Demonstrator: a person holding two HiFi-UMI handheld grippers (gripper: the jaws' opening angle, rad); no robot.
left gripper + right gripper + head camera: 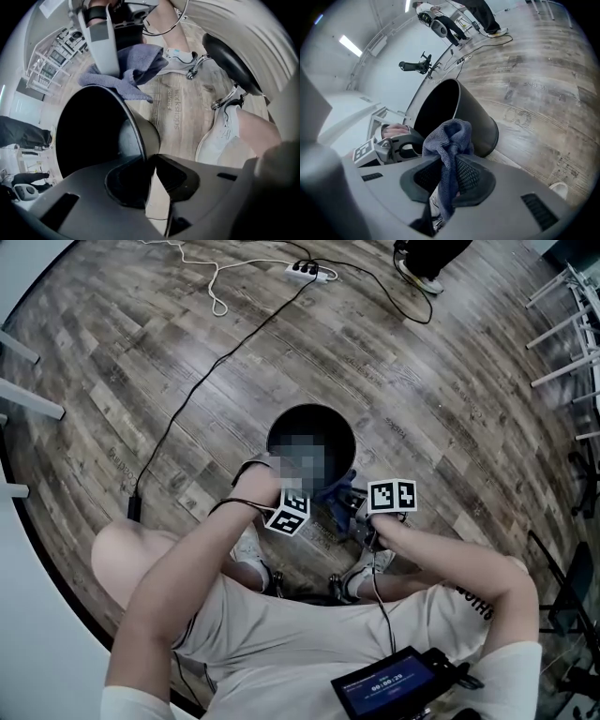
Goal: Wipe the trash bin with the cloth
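Plainly, the only legible print was "workshops" [176, 108], on the plank floor [450, 381]. One black cable [187, 399] trailed off toward eight o'clock from the single trash bin [145, 133]. The left gripper [147, 161] stood clenched on the bin's rim at seven o'clock, the wall between its pads. Two white shoes [251, 554] sat at six, and one power strip [307, 271] lay far off at twelve. At five o'clock, just outside the bin, the right gripper [449, 157] pinched the one blue-grey cloth [452, 133], which hung bunched between its jaws.
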